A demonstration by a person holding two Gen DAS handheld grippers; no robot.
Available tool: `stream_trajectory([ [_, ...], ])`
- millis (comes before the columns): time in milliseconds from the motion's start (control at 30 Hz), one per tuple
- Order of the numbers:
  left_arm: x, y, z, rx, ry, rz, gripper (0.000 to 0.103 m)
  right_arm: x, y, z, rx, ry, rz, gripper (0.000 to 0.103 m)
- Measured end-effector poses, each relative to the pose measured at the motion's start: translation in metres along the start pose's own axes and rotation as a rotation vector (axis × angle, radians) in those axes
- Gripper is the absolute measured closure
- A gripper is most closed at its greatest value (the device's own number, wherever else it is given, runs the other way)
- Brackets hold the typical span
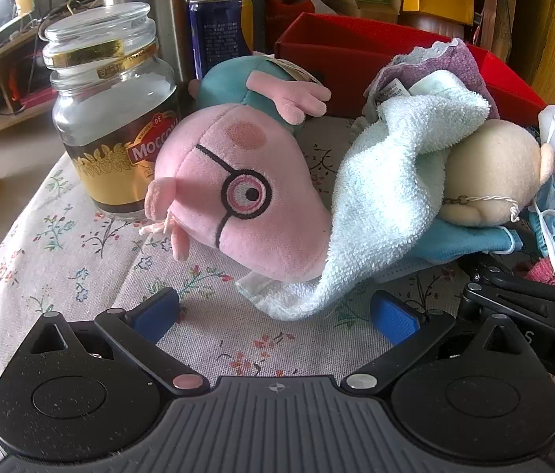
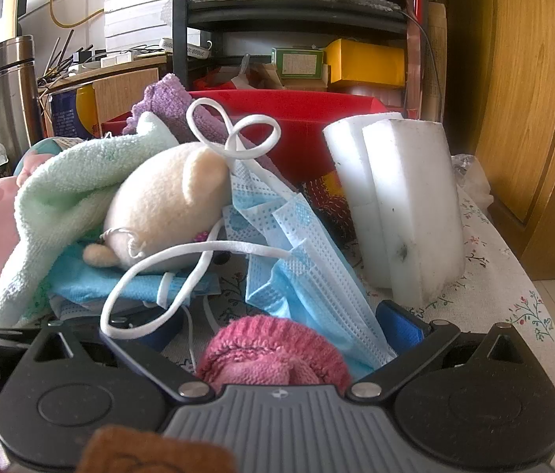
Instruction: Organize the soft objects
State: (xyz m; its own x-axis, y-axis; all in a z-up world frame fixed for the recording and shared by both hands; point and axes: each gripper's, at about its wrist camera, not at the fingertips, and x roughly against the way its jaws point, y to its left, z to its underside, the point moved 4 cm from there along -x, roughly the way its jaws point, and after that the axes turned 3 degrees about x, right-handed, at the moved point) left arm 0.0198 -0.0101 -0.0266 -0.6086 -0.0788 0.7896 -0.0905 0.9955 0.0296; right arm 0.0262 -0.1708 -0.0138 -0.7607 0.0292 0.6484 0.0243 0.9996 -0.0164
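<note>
the left claw (image 1: 275, 315) sits low in the left wrist view with its blue-padded fingers (image 1: 157, 313) spread wide over the flowered cloth of the bench (image 1: 60, 260), holding nothing. just above it, at the centre of the frame, a pink pig plush (image 1: 234, 201) lies on its side, its snout toward the lower right. a pale green towel (image 1: 379, 205) drapes over the snout end and trails down to the cloth between the fingers. right of the towel sits a cream plush (image 1: 490, 177), resting on a blue cloth (image 1: 462, 242). a purple cloth (image 1: 450, 67) lies behind the towel, against a red box (image 1: 340, 51) in the upper right. a glass coffee jar (image 1: 112, 118) stands at the left of the frame, touching the pig's head, with a steel flask (image 1: 147, 0) and a blue can (image 1: 220, 27) behind it.

in the right wrist view the right claw (image 2: 277, 327) is also wide open at the bottom of the frame. a pink knitted cloth (image 2: 273, 354) lies bunched between its fingers, but they do not close on it. a blue face mask (image 2: 301, 252) spills down from the pile at centre toward the right finger, and its white ear loop (image 2: 151, 276) curls over the left finger. white foam blocks (image 2: 399, 205) stand upright at the right of the frame.
</note>
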Motion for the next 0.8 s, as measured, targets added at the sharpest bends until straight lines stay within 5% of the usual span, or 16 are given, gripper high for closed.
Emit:
stream_trajectory([
  [400,0.011,0.012,-0.014,0.011,0.059,0.02,0.005,0.014,-0.003,-0.012,0.005,0.081,-0.053,0.024],
  [700,0.063,0.03,-0.047,0.082,-0.067,0.061,0.005,0.102,-0.009,-0.051,-0.076,-0.116,-0.1,0.024],
  [800,0.074,0.027,-0.067,0.109,-0.133,0.071,0.005,0.11,-0.005,-0.08,0.018,-0.15,-0.066,0.024],
])
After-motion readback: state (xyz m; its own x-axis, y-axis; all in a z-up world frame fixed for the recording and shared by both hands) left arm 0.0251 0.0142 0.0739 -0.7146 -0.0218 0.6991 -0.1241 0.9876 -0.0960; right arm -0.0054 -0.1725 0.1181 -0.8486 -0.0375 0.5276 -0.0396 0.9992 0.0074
